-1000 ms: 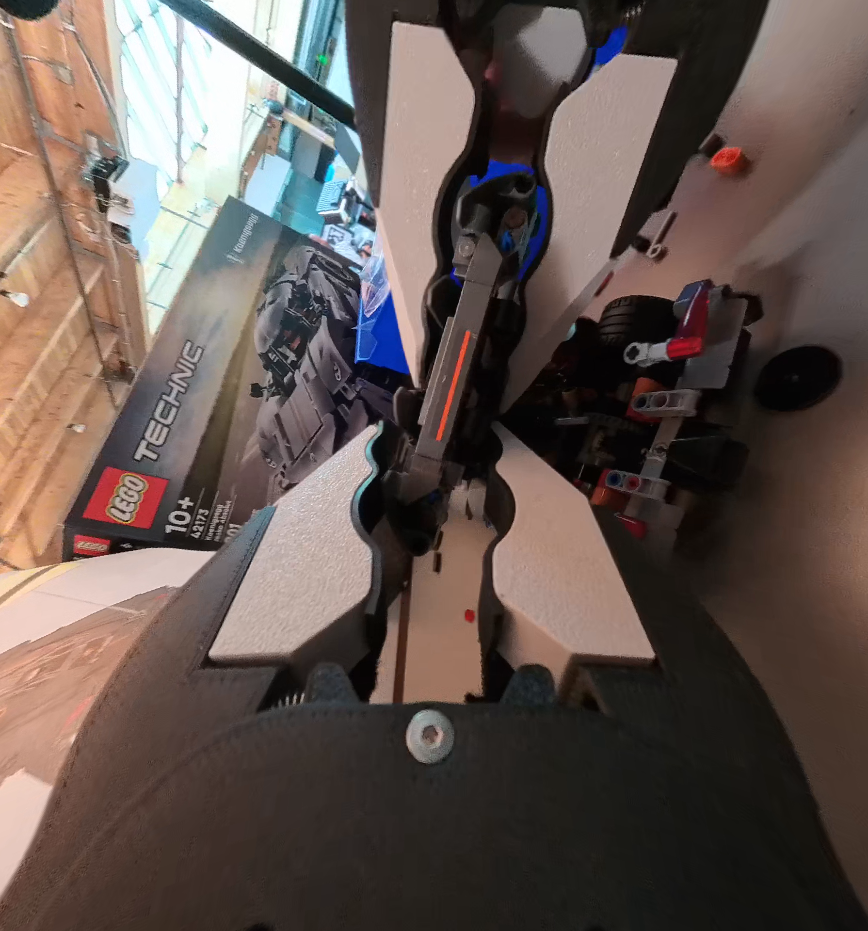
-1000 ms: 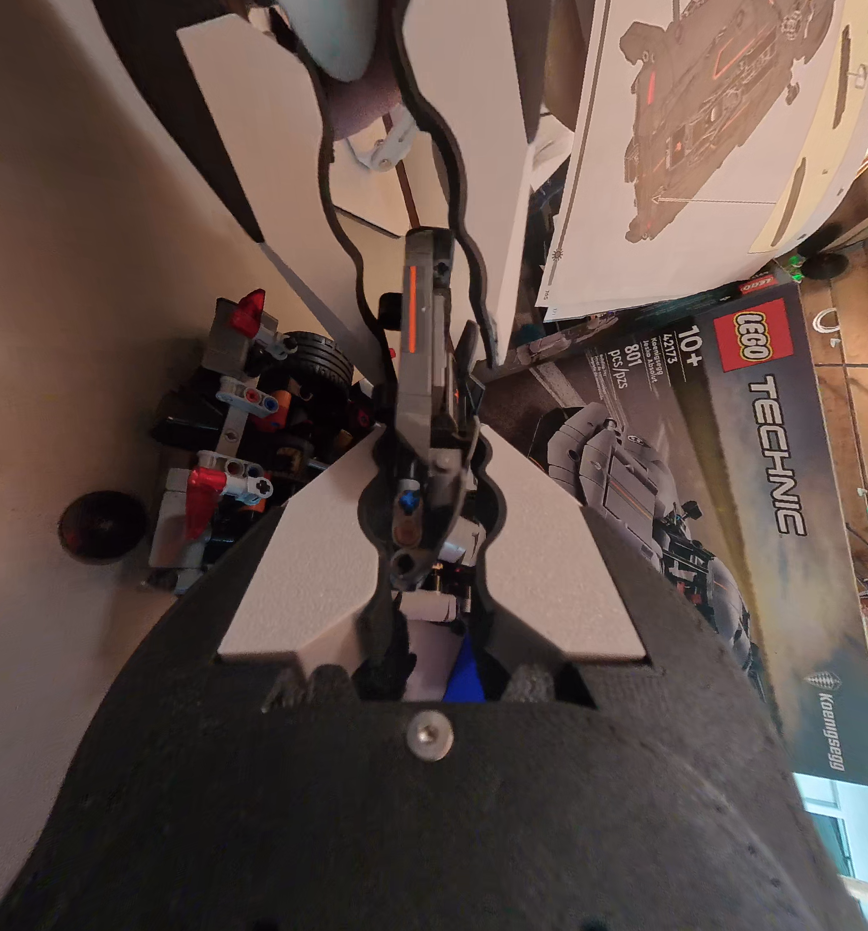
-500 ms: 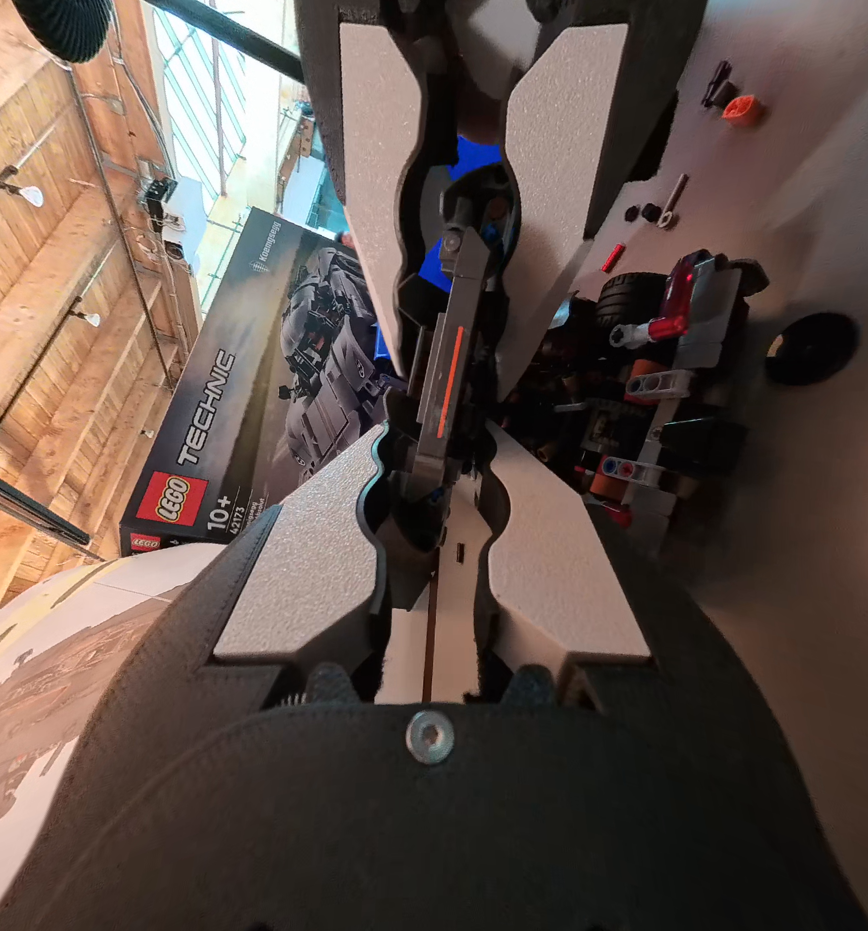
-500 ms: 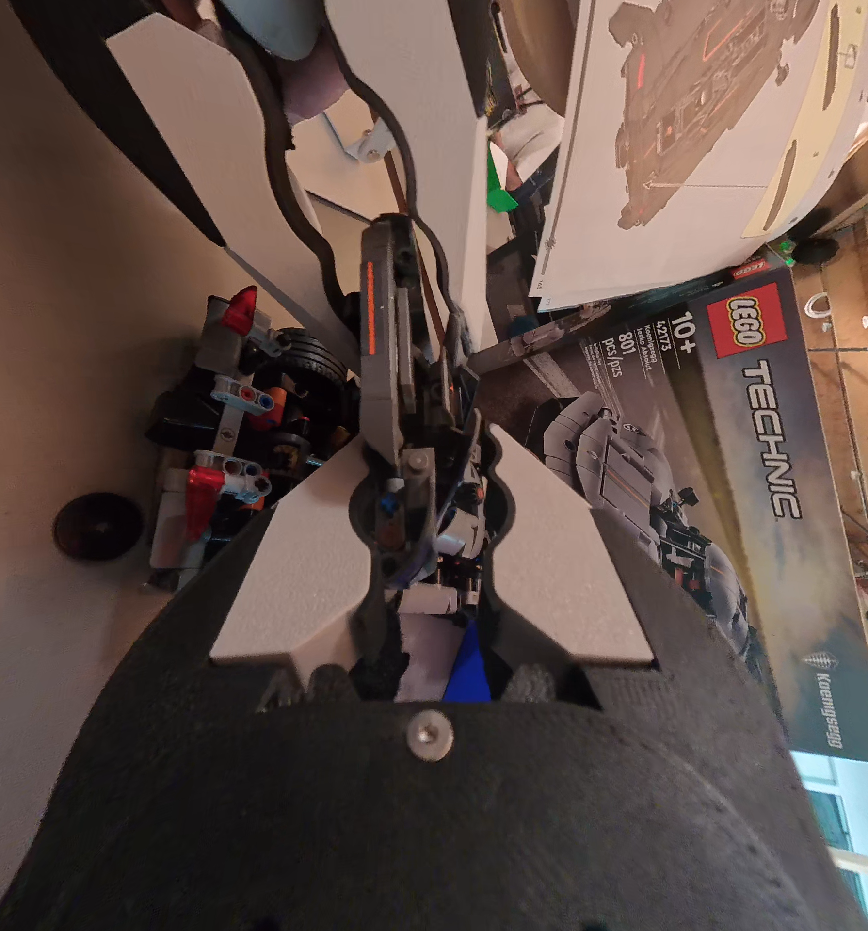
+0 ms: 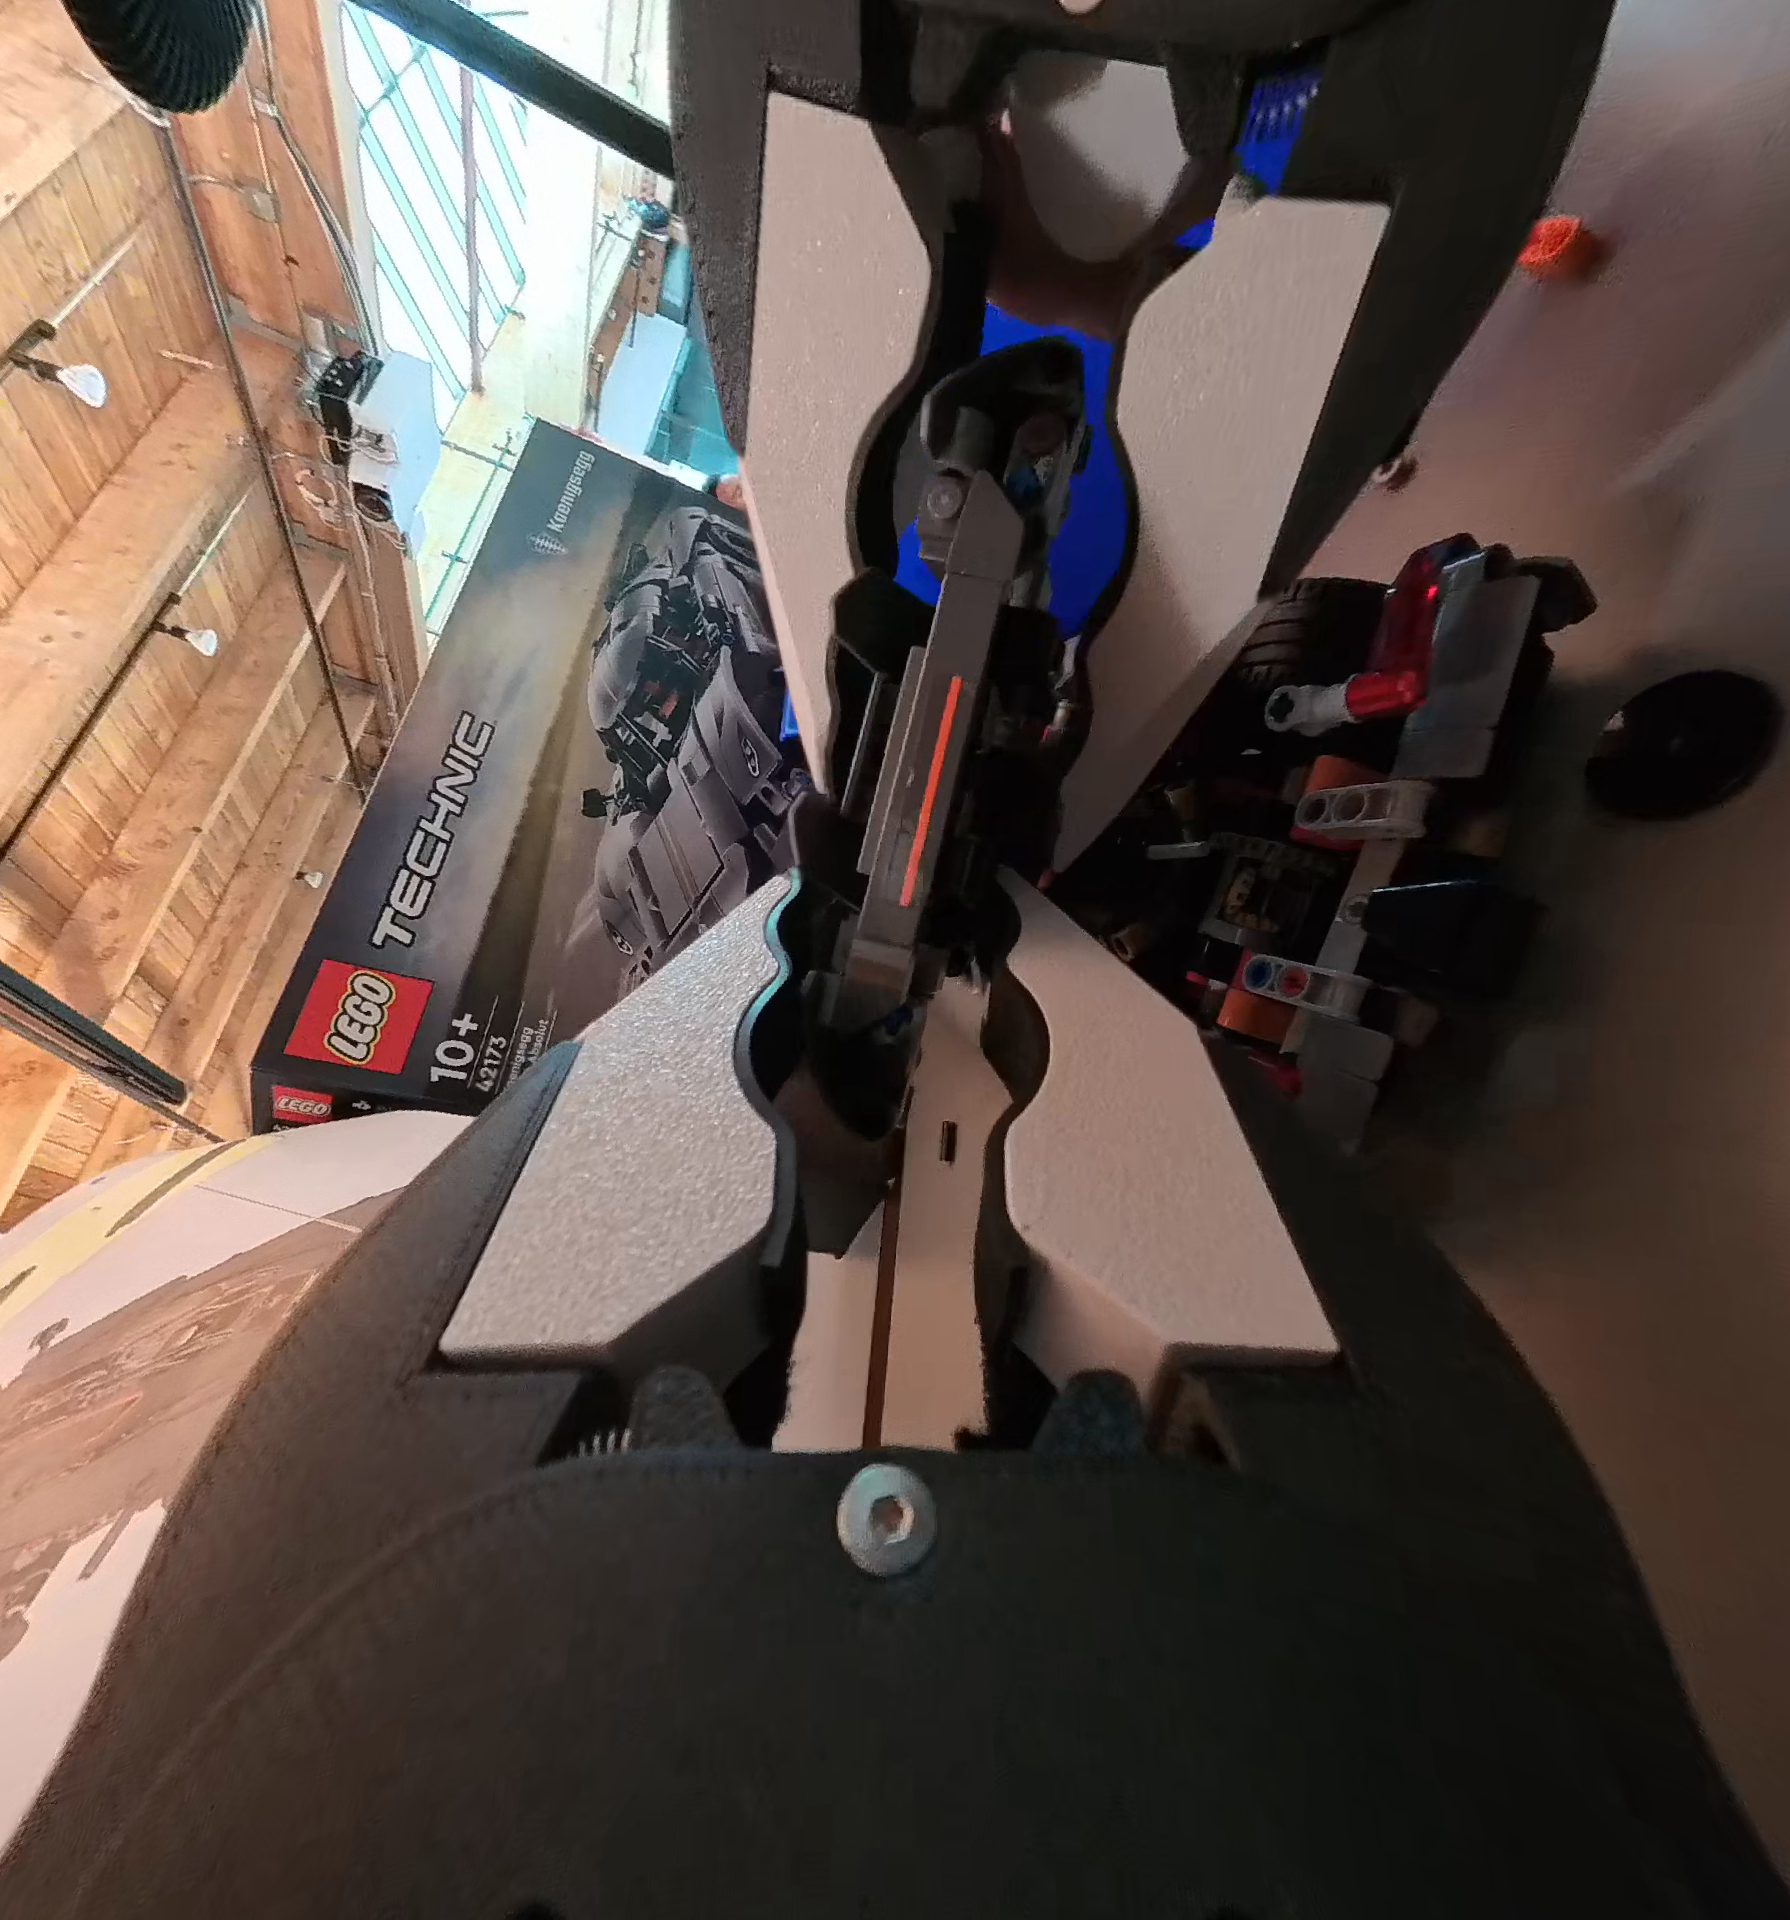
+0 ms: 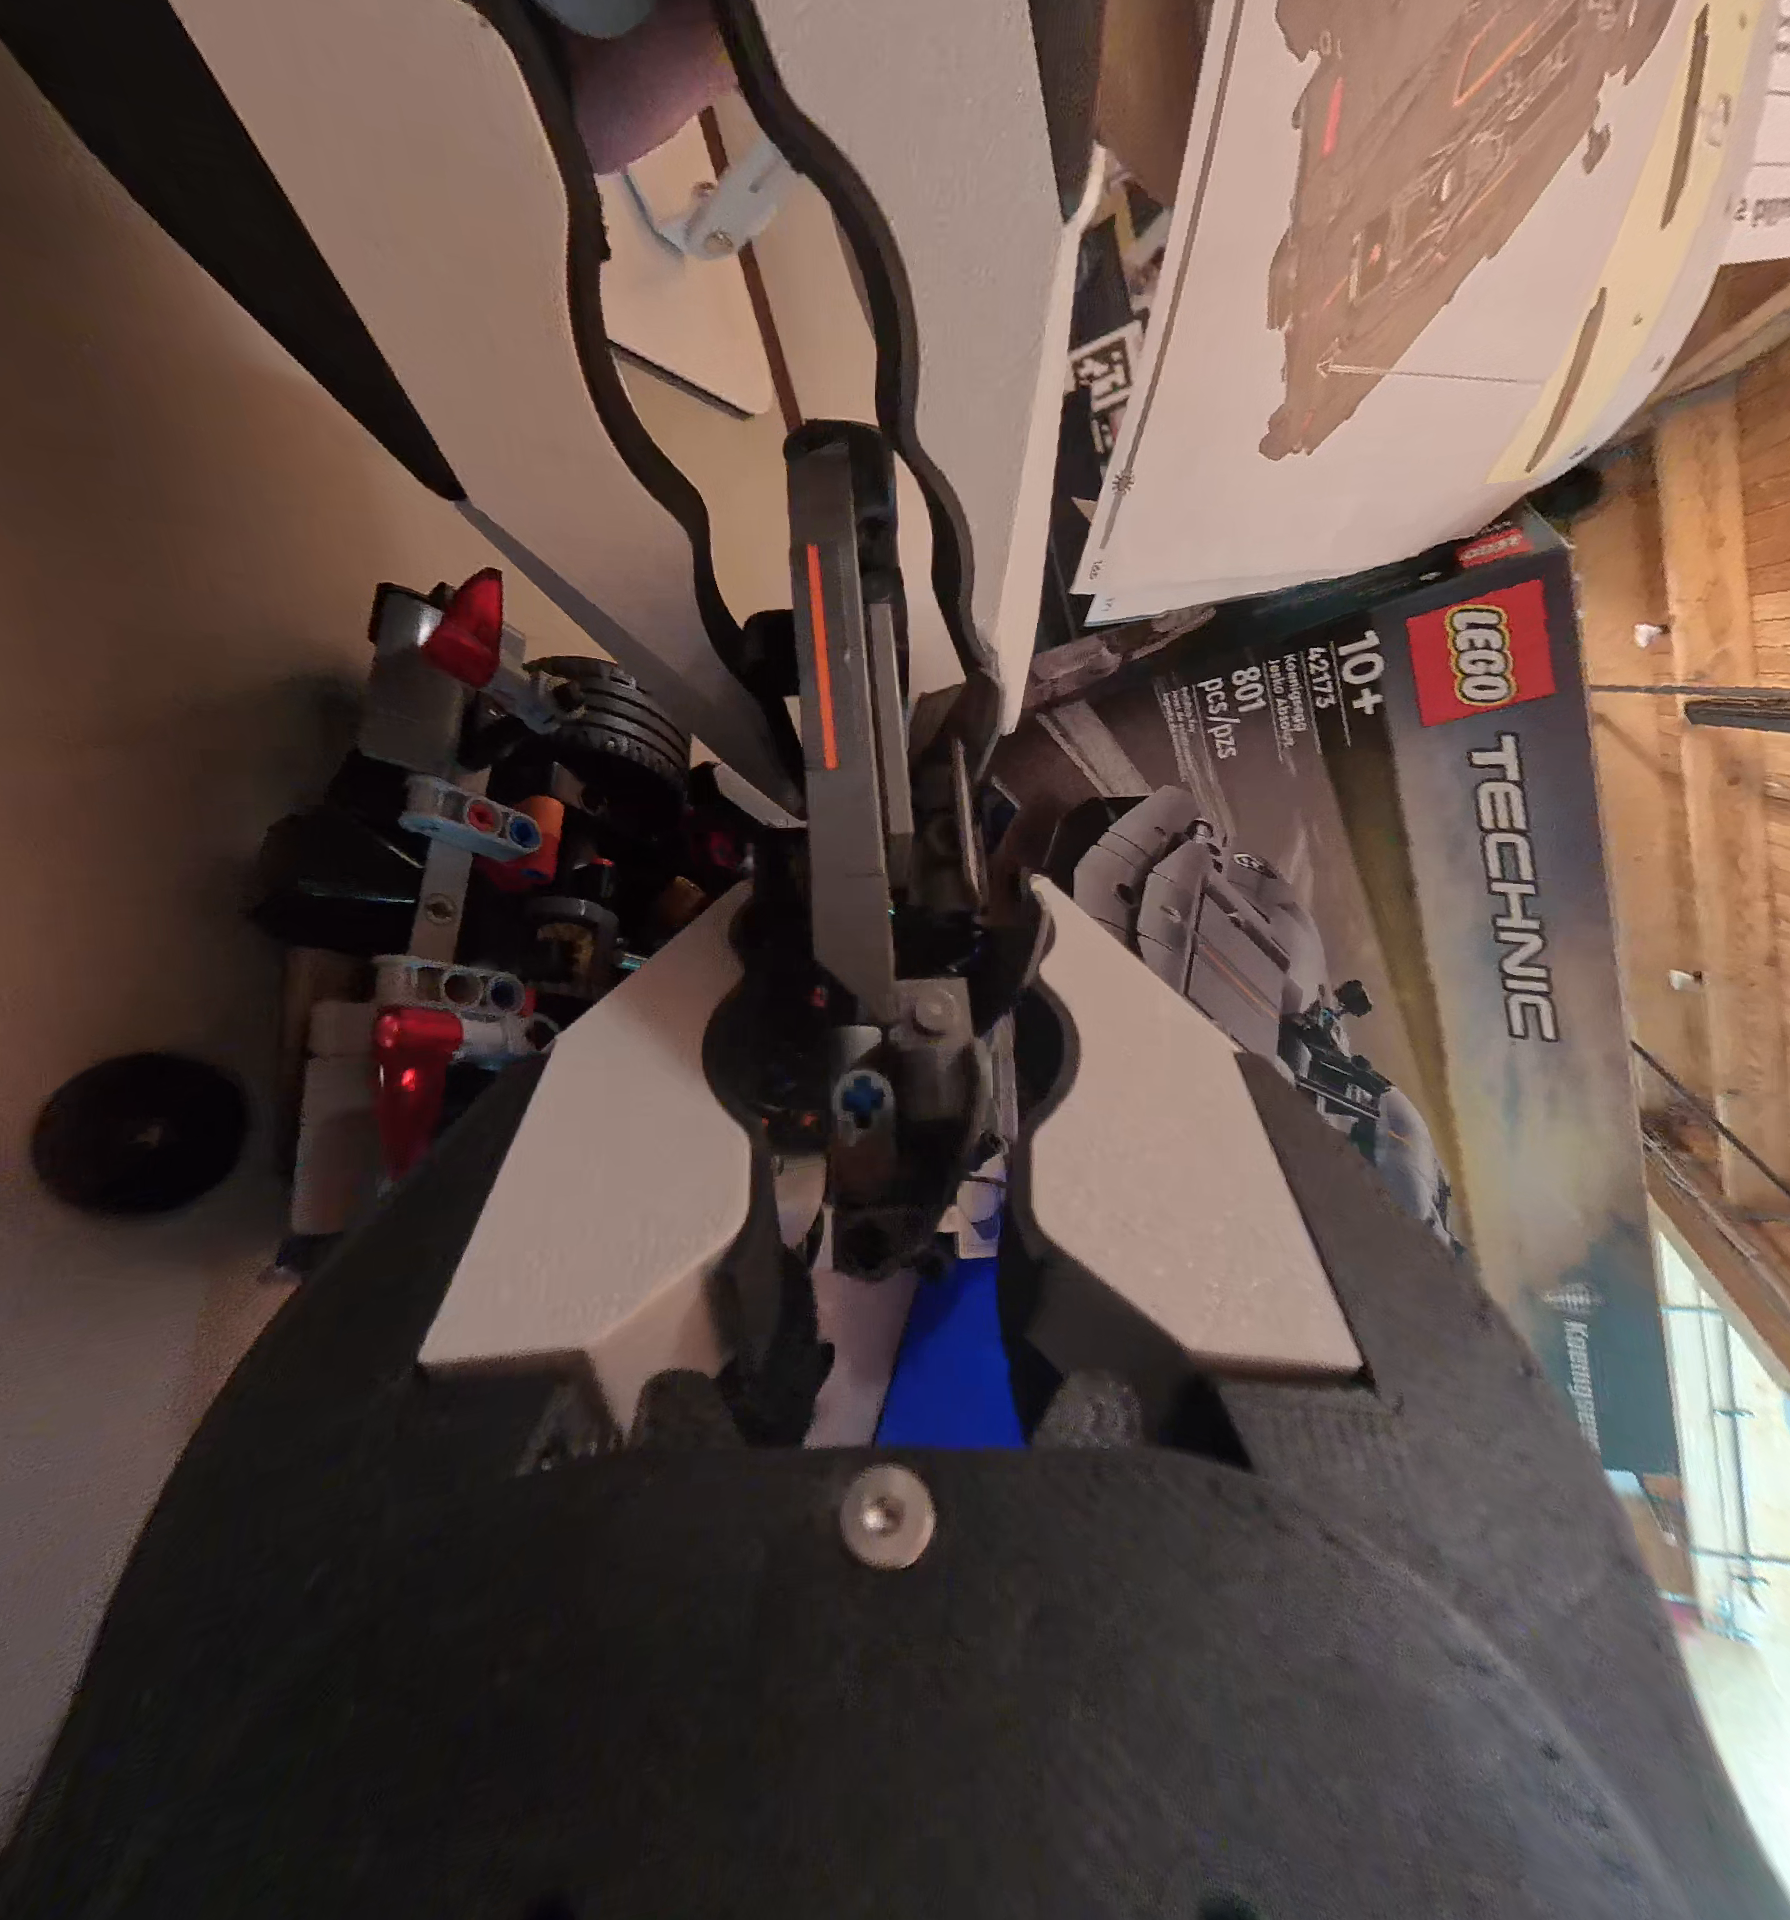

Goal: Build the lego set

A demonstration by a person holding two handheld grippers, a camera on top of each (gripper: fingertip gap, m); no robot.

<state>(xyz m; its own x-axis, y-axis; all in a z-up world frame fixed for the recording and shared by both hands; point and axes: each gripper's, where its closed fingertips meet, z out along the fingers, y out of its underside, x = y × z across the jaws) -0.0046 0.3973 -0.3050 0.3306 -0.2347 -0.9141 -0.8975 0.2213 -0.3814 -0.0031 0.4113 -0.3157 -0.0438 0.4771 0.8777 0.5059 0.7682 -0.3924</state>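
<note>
A long dark grey lego assembly with an orange stripe [image 5: 922, 769] hangs in the air between my two grippers, which face each other. My left gripper [image 5: 901, 914] is shut on its near end. My right gripper [image 5: 938, 810] comes in from the top of the left wrist view. In the right wrist view my right gripper [image 6: 891, 904] is shut on the assembly's [image 6: 849, 727] end that has a blue pin. The left gripper [image 6: 896, 748] grips the far end there. The partly built car [image 5: 1390, 831] [image 6: 475, 831] lies on the table below.
A loose black wheel disc [image 5: 1680, 743] [image 6: 138, 1132] lies beside the car. A small orange piece [image 5: 1551, 244] lies farther off. The lego box [image 5: 517, 831] [image 6: 1442, 883] stands behind, with the open instruction booklet [image 6: 1442, 260] [image 5: 91, 1351] next to it. Left and right tips are no more than a few centimetres apart.
Both grippers kept hold of the grey assembly. It tilted and shifted a little, and the two grippers came closer together above the car.
</note>
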